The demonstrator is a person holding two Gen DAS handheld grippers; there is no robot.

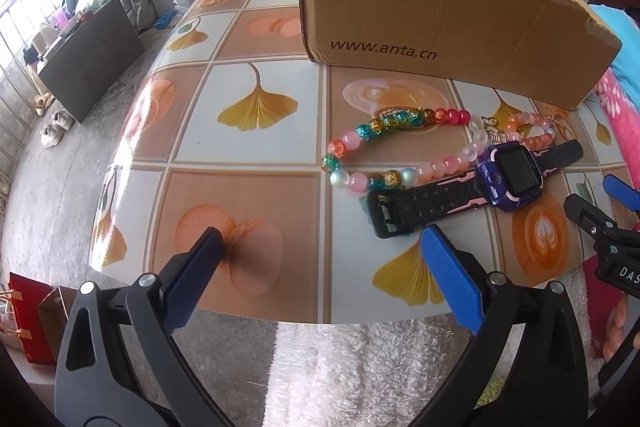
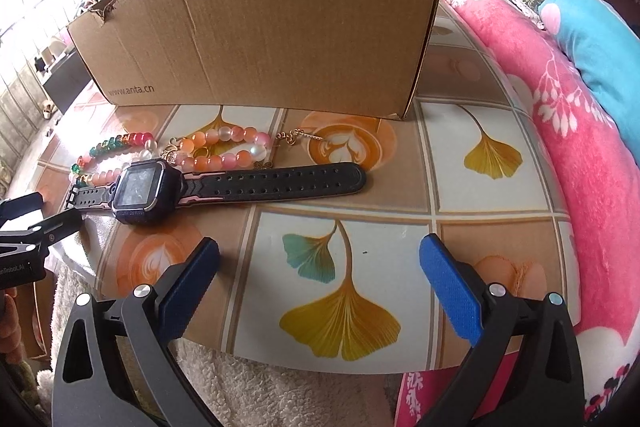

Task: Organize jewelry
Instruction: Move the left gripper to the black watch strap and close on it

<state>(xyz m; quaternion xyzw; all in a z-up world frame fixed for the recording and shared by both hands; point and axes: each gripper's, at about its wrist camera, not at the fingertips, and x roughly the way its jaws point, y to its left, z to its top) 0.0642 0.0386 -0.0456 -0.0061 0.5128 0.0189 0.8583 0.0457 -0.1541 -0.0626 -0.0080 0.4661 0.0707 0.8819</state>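
Jewelry waiting before a cardboard box [image 2: 256, 27]
Both grippers spread, empty; watch [image 1: 480, 187] lies crosswise, nearest left gripper [image 1: 320, 283], ahead-left of right gripper [image 2: 320, 291]

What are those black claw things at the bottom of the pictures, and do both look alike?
They are two hand-held grippers. The left gripper has two black plastic arms with triangular cut-outs, silver pivot bolts, and flat textured blue pads on its fingers. The right gripper looks the same, with matching blue pads. White lettering marks each body, only partly readable. No cables or sleeves show.
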